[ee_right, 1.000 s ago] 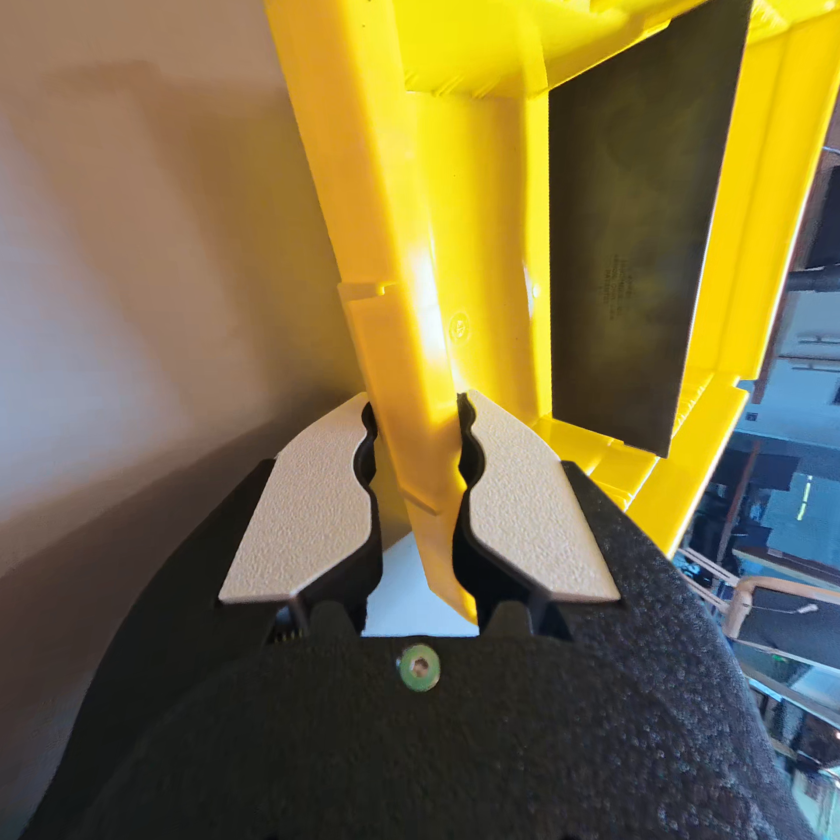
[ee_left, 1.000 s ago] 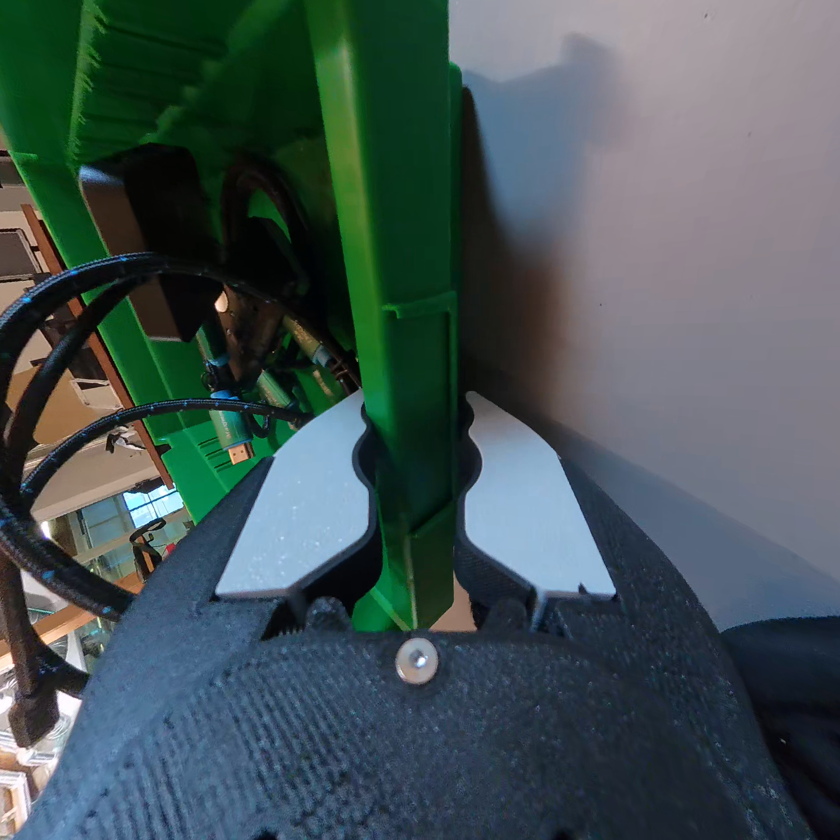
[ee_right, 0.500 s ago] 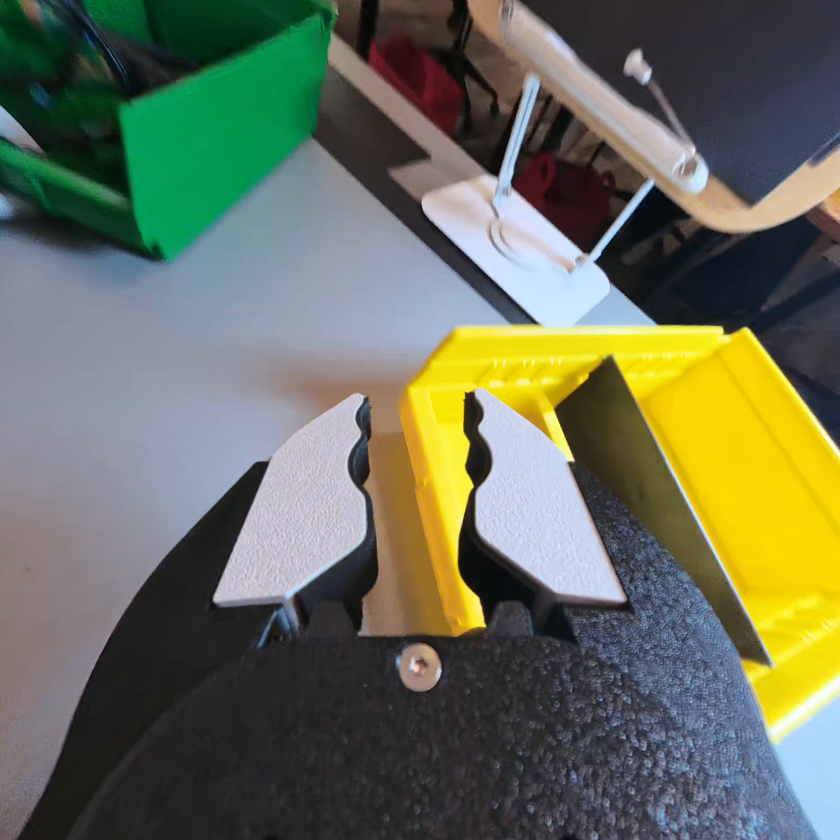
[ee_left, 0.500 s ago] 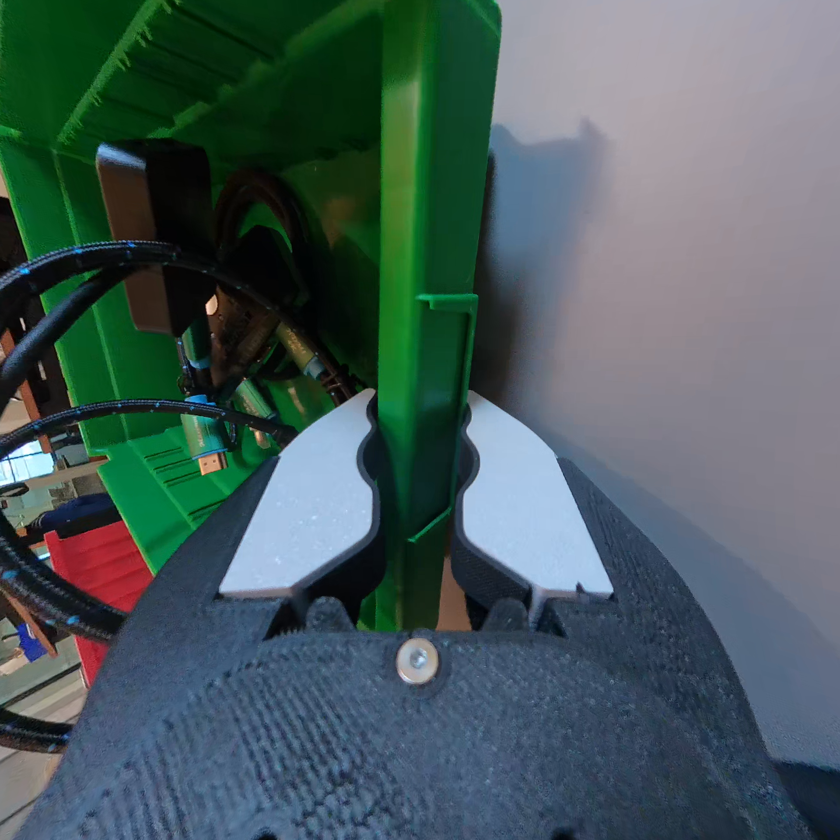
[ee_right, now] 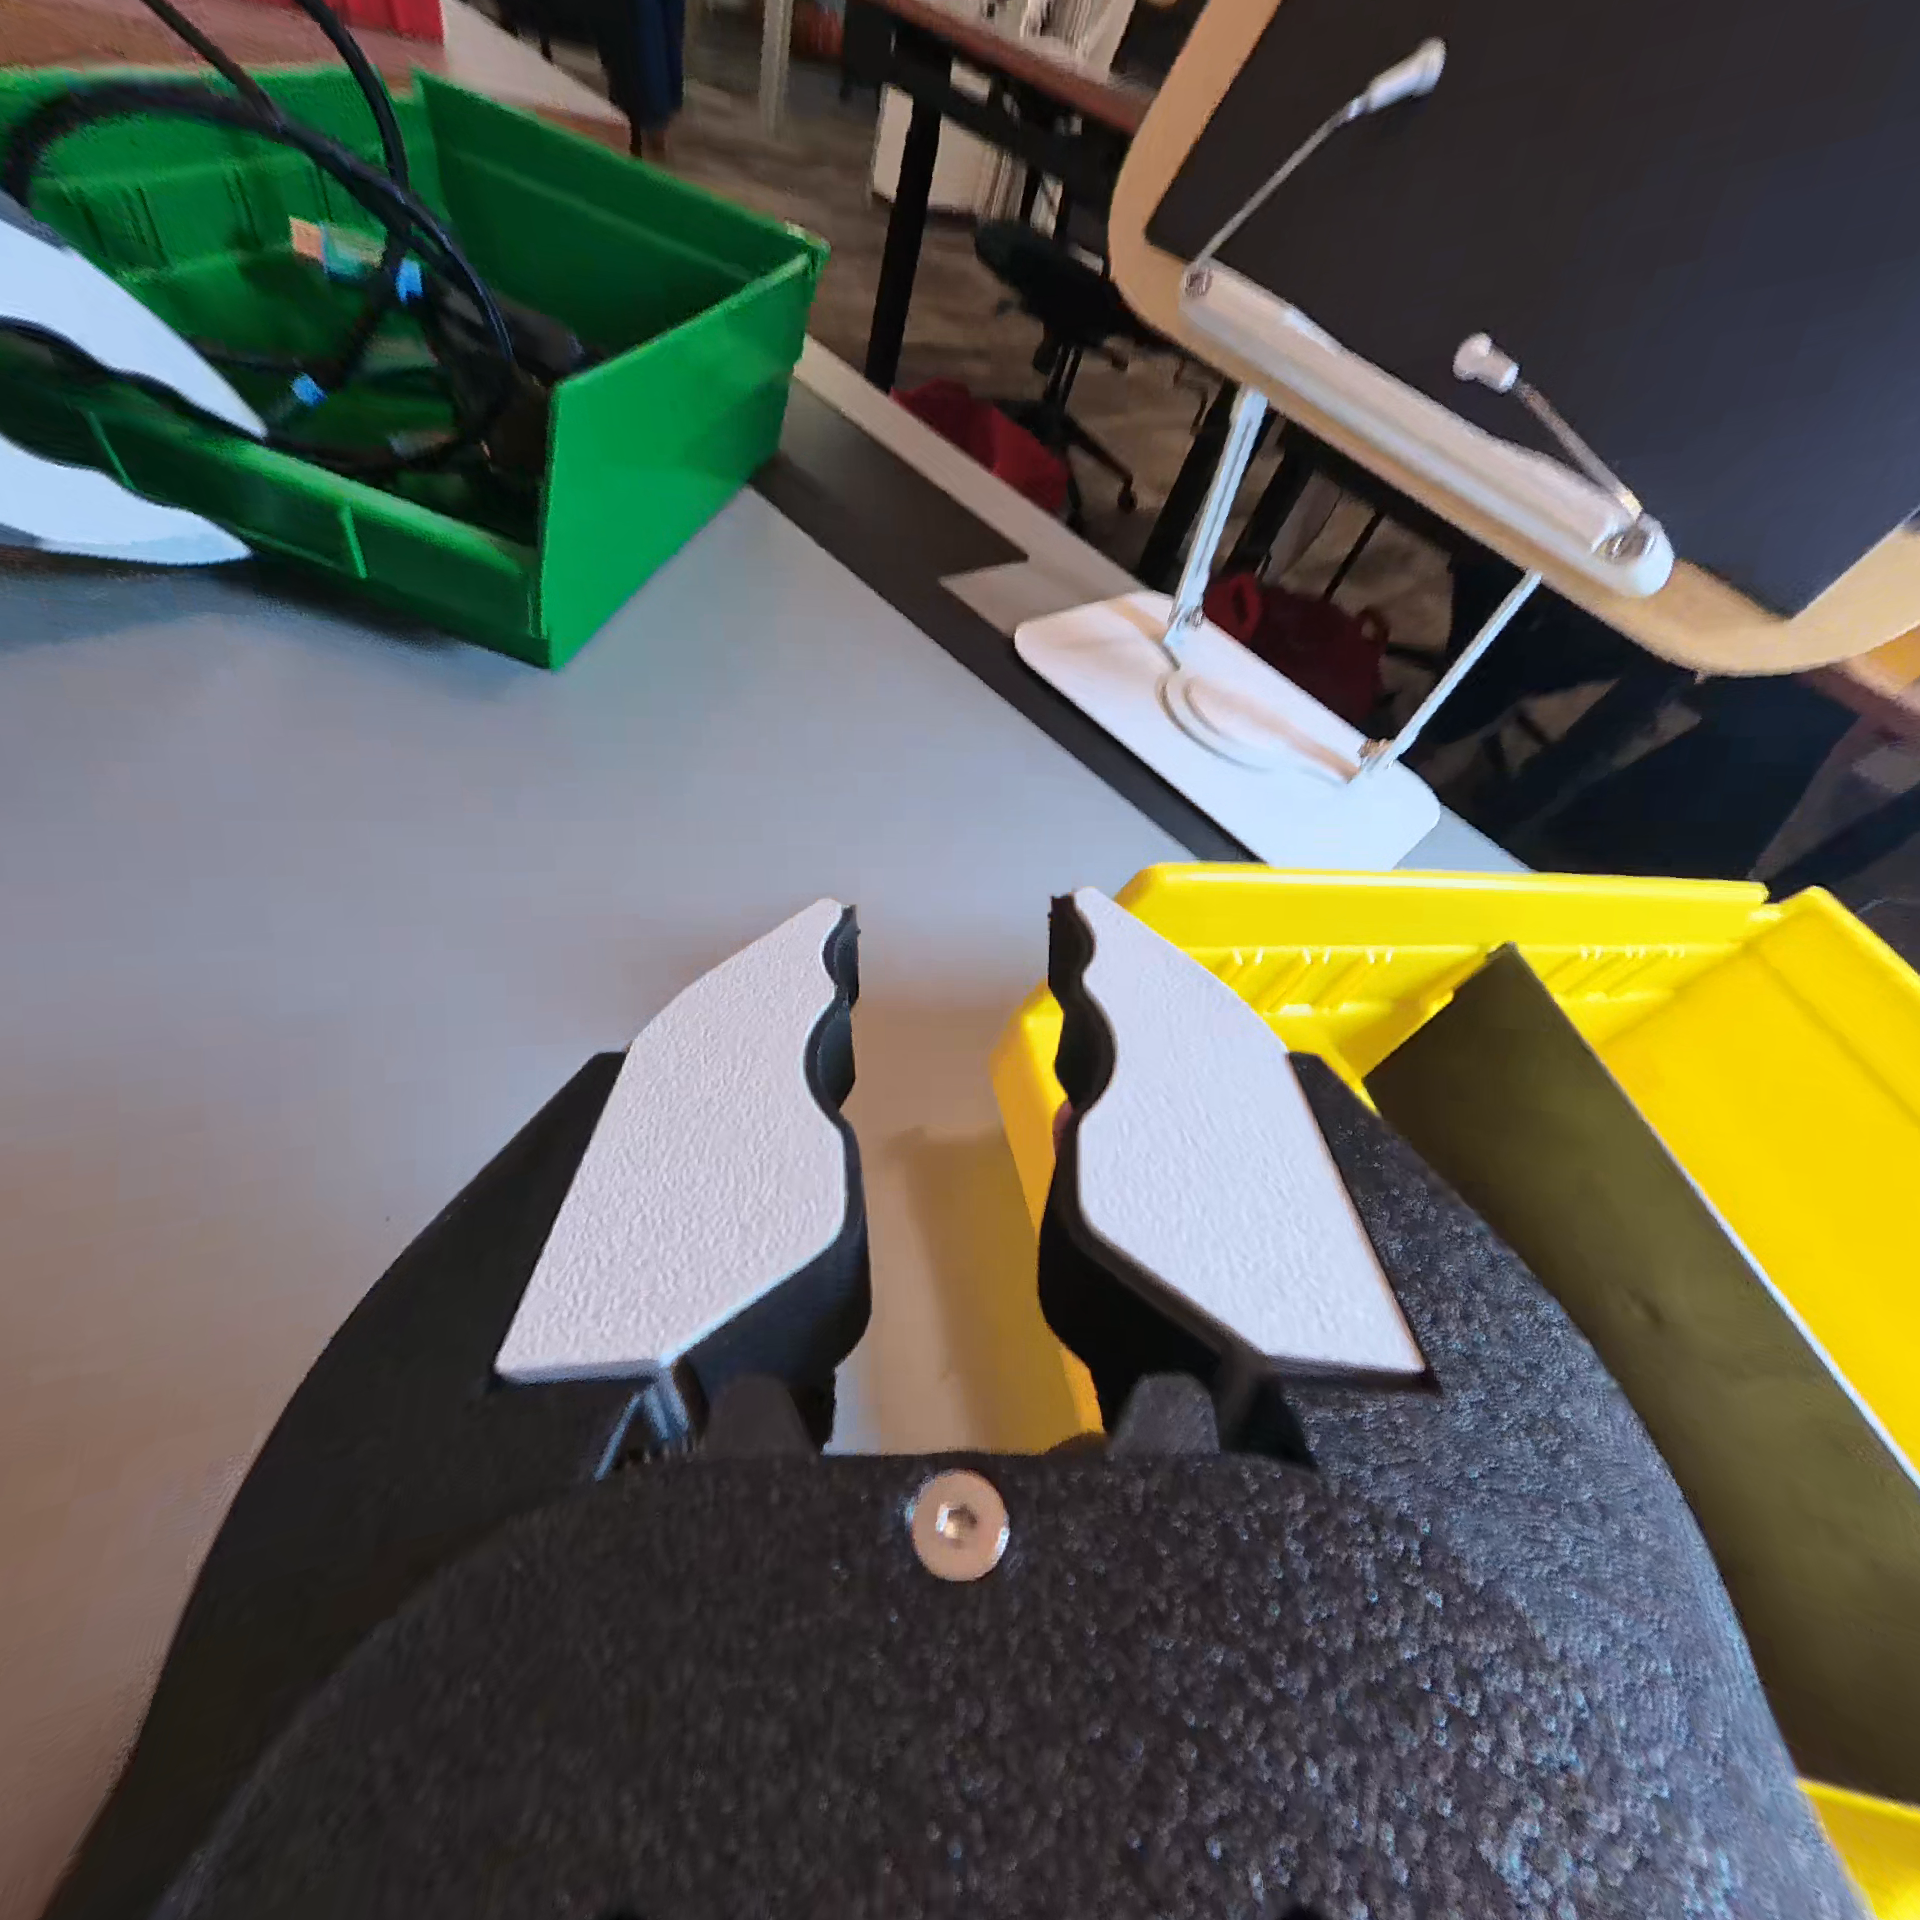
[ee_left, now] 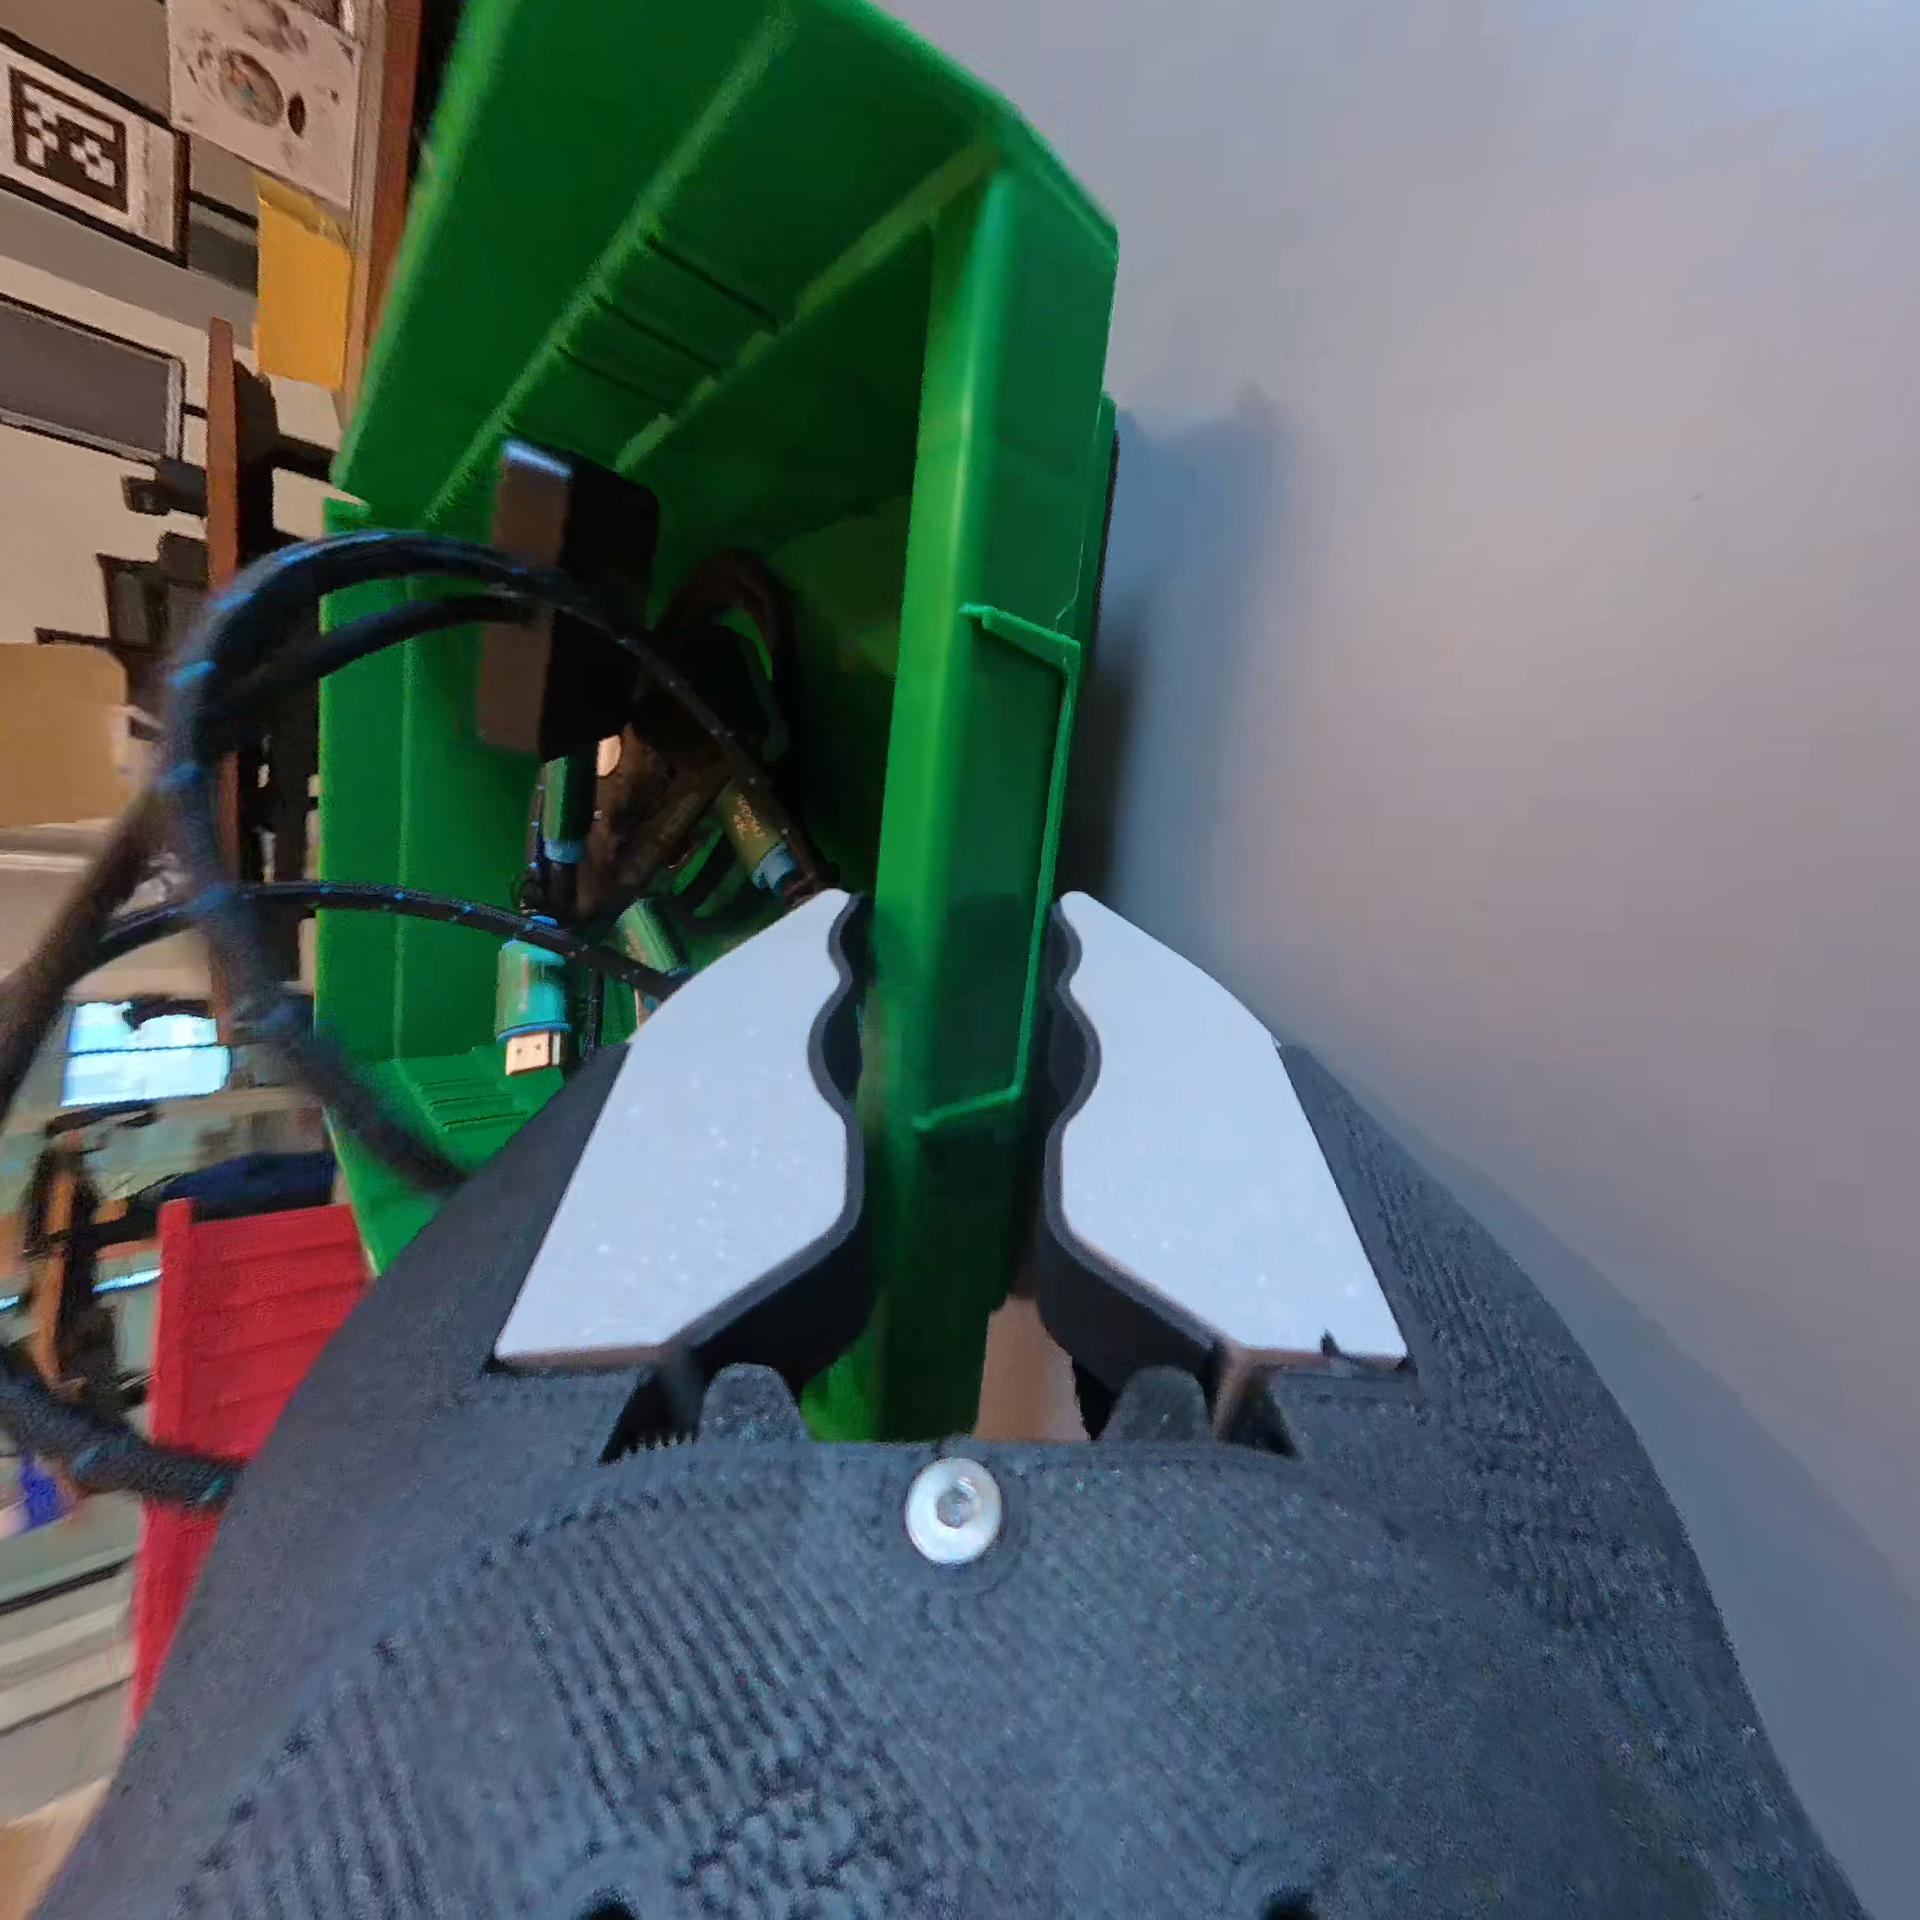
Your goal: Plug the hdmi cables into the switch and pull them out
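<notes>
gripping the side wall of a green plastic storage bin (ee_left: 966, 727), the left gripper (ee_left: 951, 1049) has its jaws closed narrowly on that wall, one white finger inside the bin and one outside. bin rests on a pale grey worktop (ee_left: 1507, 623).

contents of green bin, left wrist view: black braided hdmi cables (ee_left: 343, 914) looping up and out over the rim; a teal-sleeved hdmi plug with gold tip (ee_left: 532, 1013) lying loose near the bin's front wall; a dark box-shaped unit, taken for the switch (ee_left: 561, 603), lying among the cables. whether any cable is plugged into it cannot be told.

right gripper (ee_right: 954, 1039): jaws parted to a medium gap, holding nothing, only bare worktop showing between the fingers. it sits just beside the left wall of a yellow plastic storage bin (ee_right: 1455, 914), apart from it. a flat dark rectangular panel (ee_right: 1662, 1247) leans slantwise inside the yellow bin.

right wrist view, farther off: the green bin at upper left with its cables, the left gripper's white fingers on its near wall, well apart from the yellow bin. a white flat-based stand with thin metal rods (ee_right: 1247, 727) stands at the worktop's far edge, beside the yellow bin. a red crate (ee_left: 249, 1309) shows beyond the green bin in the left wrist view.
</notes>
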`<state>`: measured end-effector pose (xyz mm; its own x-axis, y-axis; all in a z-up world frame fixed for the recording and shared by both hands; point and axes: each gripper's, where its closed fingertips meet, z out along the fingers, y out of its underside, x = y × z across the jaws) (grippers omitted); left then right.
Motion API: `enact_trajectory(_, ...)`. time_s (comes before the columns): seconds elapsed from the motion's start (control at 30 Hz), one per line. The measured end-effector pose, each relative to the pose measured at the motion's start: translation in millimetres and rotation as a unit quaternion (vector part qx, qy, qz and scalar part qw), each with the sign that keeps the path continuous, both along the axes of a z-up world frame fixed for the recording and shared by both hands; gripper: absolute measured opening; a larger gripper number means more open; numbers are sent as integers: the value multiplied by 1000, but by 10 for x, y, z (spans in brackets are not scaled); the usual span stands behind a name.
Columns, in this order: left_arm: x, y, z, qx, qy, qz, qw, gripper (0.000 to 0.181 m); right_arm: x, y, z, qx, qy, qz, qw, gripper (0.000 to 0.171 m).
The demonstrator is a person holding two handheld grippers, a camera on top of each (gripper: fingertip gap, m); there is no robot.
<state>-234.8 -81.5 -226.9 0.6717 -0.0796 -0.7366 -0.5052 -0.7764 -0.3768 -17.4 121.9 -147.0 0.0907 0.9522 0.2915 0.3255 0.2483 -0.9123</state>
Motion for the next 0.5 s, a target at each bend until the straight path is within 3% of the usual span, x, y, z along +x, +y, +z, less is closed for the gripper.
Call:
enact_trajectory(0.13, 408, -116, 575, 134, -126, -48, 982, 28, -35, -19, 155, 23, 49, 4, 999, 32)
enact_trajectory(0.3, 302, -263, 1485, 265, -160, -69, 948, 27, -94, 40, 514, 3, 99, 6, 995, 30)
enact_trajectory(0.43, -8, -93, 1982, 243, -96, -63, 963, 29, -152, 113, 1129, 5, 158, 3, 987, 29)
enact_trajectory(0.5, -33, 158, 1980, 167, -117, -89, 975, 26, -165, 158, 1384, -15, 183, 1, 983, 29)
